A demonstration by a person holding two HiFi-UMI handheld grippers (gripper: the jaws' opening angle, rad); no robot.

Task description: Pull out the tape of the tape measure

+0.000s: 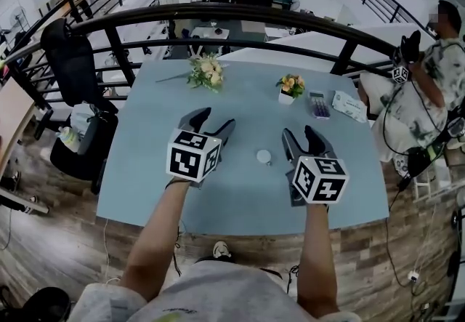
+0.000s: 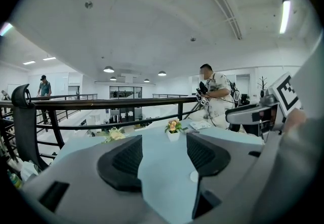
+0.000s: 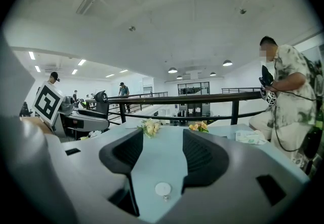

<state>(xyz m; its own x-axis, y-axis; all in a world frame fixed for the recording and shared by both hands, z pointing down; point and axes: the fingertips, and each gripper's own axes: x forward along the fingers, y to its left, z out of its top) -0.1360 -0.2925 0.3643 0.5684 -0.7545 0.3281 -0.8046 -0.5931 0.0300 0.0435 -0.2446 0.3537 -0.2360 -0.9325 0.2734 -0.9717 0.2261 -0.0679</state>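
Observation:
A small round white tape measure (image 1: 264, 157) lies on the light blue table (image 1: 145, 168), between my two grippers. My left gripper (image 1: 218, 118) hovers just left of it, jaws open and empty; in the left gripper view the tape measure (image 2: 194, 176) peeks out beside the right finger (image 2: 205, 154). My right gripper (image 1: 298, 132) hovers just right of it, also open. In the right gripper view the tape measure (image 3: 163, 189) shows low in the gap of that gripper (image 3: 162, 154), flat on the table and apart from both pads.
A loose flower bunch (image 1: 206, 71), a small flower pot (image 1: 291, 85), a calculator (image 1: 318, 104) and a packet (image 1: 350, 105) sit at the table's far side. Behind runs a black railing (image 1: 218, 15). A person (image 1: 429, 81) sits at the right; a black chair (image 1: 73, 59) stands left.

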